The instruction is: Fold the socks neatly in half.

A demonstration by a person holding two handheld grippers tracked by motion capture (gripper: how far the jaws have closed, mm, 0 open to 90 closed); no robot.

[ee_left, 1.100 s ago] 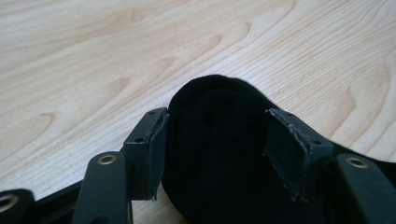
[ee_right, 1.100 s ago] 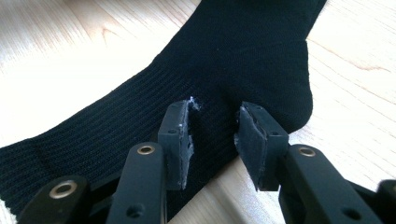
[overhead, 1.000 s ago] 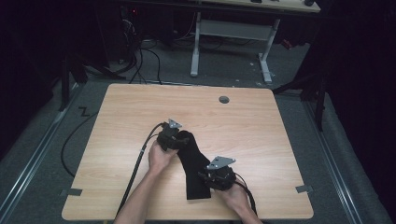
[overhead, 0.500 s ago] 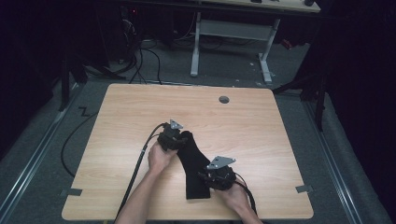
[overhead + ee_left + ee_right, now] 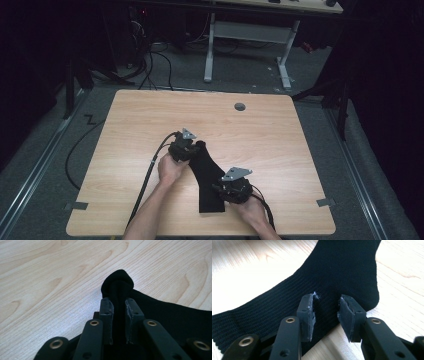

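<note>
- black sock point(image 5: 206, 175): lies flat on my surface point(image 5: 280, 150), near its front edge, between my two hands.
- my left gripper point(image 5: 119, 305): jaws closed on the sock's toe end, cloth bunched between them.
- my right gripper point(image 5: 326, 312): jaws parted, set over the sock by the heel, gripping nothing.
- grey round cap point(image 5: 240, 106): far side, well apart.
- surface: pale wood grain.
- room: dark, cables point(image 5: 150, 60) on the floor, another desk's white legs point(image 5: 210, 50) behind.

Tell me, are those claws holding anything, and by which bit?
The left gripper pinches the black sock by its toe end. The right gripper is open over the sock near the heel, gripping nothing.
</note>
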